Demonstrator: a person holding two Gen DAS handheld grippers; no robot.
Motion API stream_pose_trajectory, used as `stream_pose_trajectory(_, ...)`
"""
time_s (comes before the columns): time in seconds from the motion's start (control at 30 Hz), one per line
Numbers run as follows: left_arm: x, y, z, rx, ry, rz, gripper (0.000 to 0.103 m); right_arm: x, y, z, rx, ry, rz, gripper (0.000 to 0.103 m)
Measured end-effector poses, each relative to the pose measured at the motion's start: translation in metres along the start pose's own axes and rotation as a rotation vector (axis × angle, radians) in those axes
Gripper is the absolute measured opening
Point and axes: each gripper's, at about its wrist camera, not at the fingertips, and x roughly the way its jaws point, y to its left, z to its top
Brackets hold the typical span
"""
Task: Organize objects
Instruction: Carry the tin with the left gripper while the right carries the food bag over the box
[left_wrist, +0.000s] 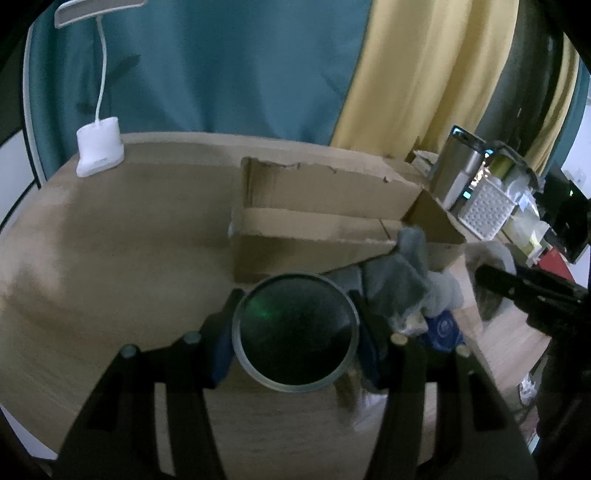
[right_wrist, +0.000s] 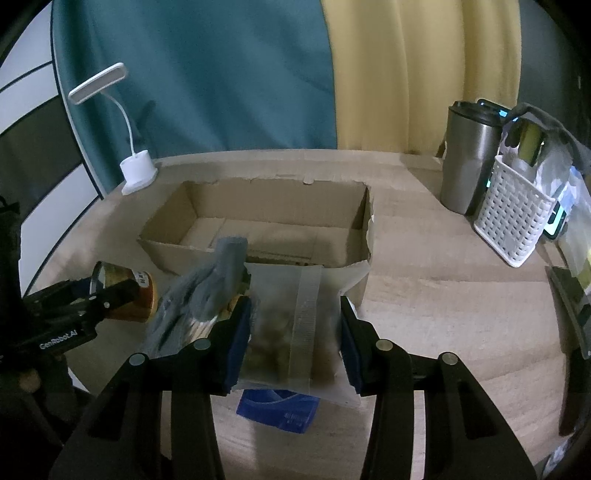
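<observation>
My left gripper (left_wrist: 295, 306) is shut on a round can (left_wrist: 295, 336), its blue pads against the sides; I look down on the dark lid. From the right wrist view the same can (right_wrist: 146, 299) shows an orange-brown label. My right gripper (right_wrist: 294, 302) is shut on a translucent snack packet (right_wrist: 291, 332), held above the table. An open, empty cardboard box (right_wrist: 162, 254) stands just beyond both grippers. Grey cloth (right_wrist: 207, 291) lies between the two grippers, and a blue packet (right_wrist: 277, 410) lies on the table under the snack packet.
A white desk lamp (right_wrist: 137, 171) stands at the table's back left. A steel tumbler (right_wrist: 467, 162) and a white perforated basket (right_wrist: 513, 218) with items stand at the back right. Teal and yellow curtains hang behind the wooden table (right_wrist: 443, 295).
</observation>
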Motion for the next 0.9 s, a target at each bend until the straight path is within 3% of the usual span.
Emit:
stream_pose_trajectory(0.37, -0.018, -0.009, 0.022, 0.02, -0.058, -0.019, 0.056, -0.003, -0.001, 0.018, -0.009, -0.024, 0.006, 0.047)
stream_pose_trajectory(0.9, -0.01, -0.022, 0.057, 0.055, -0.085, -0.043, 0.056, 0.005, -0.011, 0.043, -0.002, -0.043, 0.01, 0.047)
